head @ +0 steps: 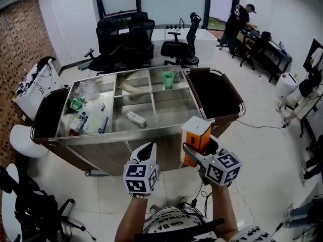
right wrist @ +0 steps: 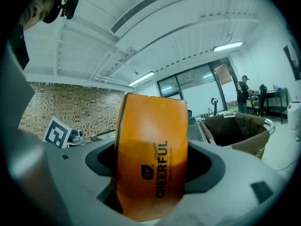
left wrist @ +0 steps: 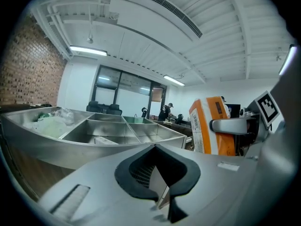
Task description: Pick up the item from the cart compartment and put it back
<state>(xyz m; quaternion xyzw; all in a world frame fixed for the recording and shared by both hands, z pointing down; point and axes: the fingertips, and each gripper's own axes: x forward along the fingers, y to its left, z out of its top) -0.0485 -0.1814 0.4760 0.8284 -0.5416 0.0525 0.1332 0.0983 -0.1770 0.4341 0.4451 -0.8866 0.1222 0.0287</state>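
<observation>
- The steel cart point(head: 106, 153) is split into compartments. Its leftmost one holds a heap of clear bags and packets point(head: 86, 115), some with green print too small to read.
- A small white box point(head: 136, 118) lies flat in the middle near compartment. Any lettering on it is too small to make out.
- The left gripper point(head: 147, 147) hangs just before the cart's front wall. Its fingers are clenched together with nothing between them, as the left gripper view shows point(left wrist: 157, 173).
- A green cup point(head: 168, 79) stands upright in a far compartment.
- The orange box point(head: 197, 135) is held in the air at the cart's near right corner, outside the compartments.
- The right gripper point(head: 196, 147) has its fingers spread wide and grasping this box by 2 opposite sides.
- In the right gripper view the box point(right wrist: 150, 140) shows the word "CHEERFUL" in dark letters running up its orange face, beside a small dark logo.
- In the left gripper view the box point(left wrist: 211, 126) shows a white side with a barcode.
</observation>
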